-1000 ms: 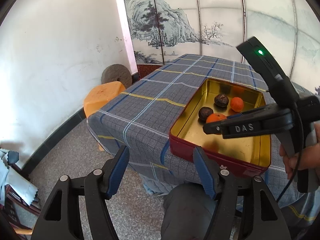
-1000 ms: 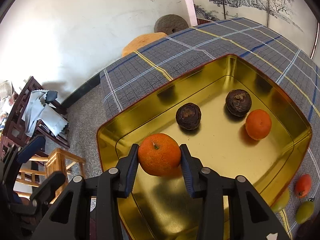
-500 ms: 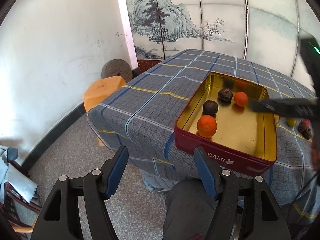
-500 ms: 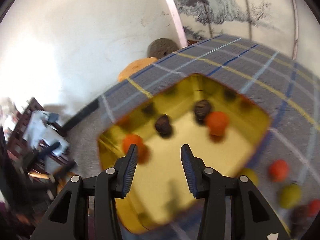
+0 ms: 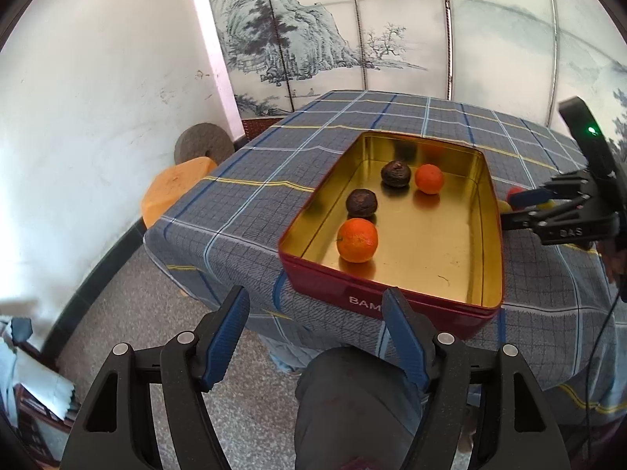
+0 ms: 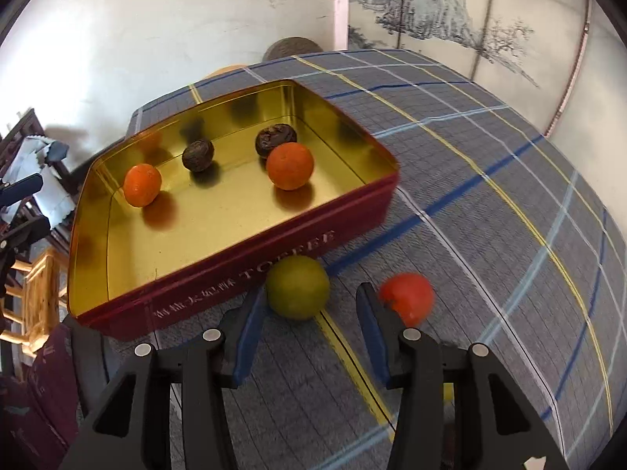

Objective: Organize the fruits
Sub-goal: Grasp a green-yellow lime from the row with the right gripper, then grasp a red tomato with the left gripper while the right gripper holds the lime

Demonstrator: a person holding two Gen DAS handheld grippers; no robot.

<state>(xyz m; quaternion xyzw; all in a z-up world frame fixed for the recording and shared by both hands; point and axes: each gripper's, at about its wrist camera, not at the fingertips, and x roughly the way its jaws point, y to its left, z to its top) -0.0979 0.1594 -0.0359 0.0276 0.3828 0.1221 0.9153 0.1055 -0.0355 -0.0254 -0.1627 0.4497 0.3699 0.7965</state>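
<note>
A red tin with a gold inside sits on the plaid tablecloth. It holds two oranges and two dark wrinkled fruits. My right gripper is open and empty, low over the cloth beside the tin's long side. A green fruit lies just ahead of its left finger, and a red fruit lies by its right finger. My left gripper is open and empty, off the table's near corner.
The plaid-covered table stands by a white wall and a painted screen. An orange stool and a round stone are beside it. Wooden furniture with cloths stands on the floor to the left.
My right gripper let go of the orange in the tin, then swung out over the tin's long side to the green and red fruits on the cloth. The left gripper drifted slightly.
</note>
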